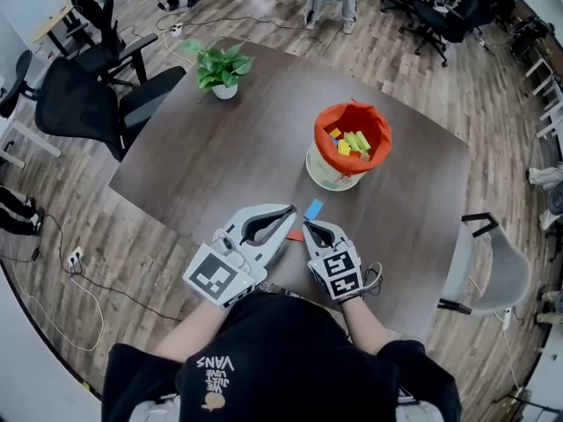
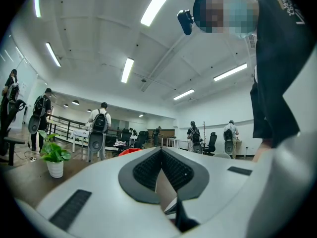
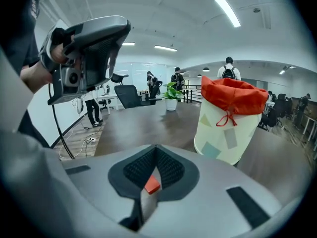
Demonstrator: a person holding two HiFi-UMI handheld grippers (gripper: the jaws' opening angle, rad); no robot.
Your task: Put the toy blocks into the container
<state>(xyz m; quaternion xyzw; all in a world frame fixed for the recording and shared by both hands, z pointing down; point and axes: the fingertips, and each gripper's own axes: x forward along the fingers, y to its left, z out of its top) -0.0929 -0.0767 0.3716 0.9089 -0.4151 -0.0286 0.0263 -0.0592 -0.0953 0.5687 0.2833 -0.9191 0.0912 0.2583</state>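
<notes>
A white container (image 1: pixel 332 172) with an orange-red liner stands on the dark table (image 1: pixel 264 121), with several coloured blocks inside. The same container (image 3: pixel 227 128) fills the right of the right gripper view. A blue block (image 1: pixel 314 208) lies on the table just beyond both grippers. A red block (image 1: pixel 296 234) lies between them and shows through the gap behind the right jaws as a red block (image 3: pixel 152 185). My left gripper (image 1: pixel 292 209) and right gripper (image 1: pixel 308 224) are both shut with nothing held, tips close together at the near table edge. The left gripper's (image 2: pixel 161 148) jaws meet.
A potted plant (image 1: pixel 223 70) stands at the table's far left corner. Office chairs (image 1: pixel 97 104) ring the table, and a grey chair (image 1: pixel 493 266) is at the right. People stand in the background of both gripper views. A power strip and cables (image 1: pixel 75 260) lie on the floor.
</notes>
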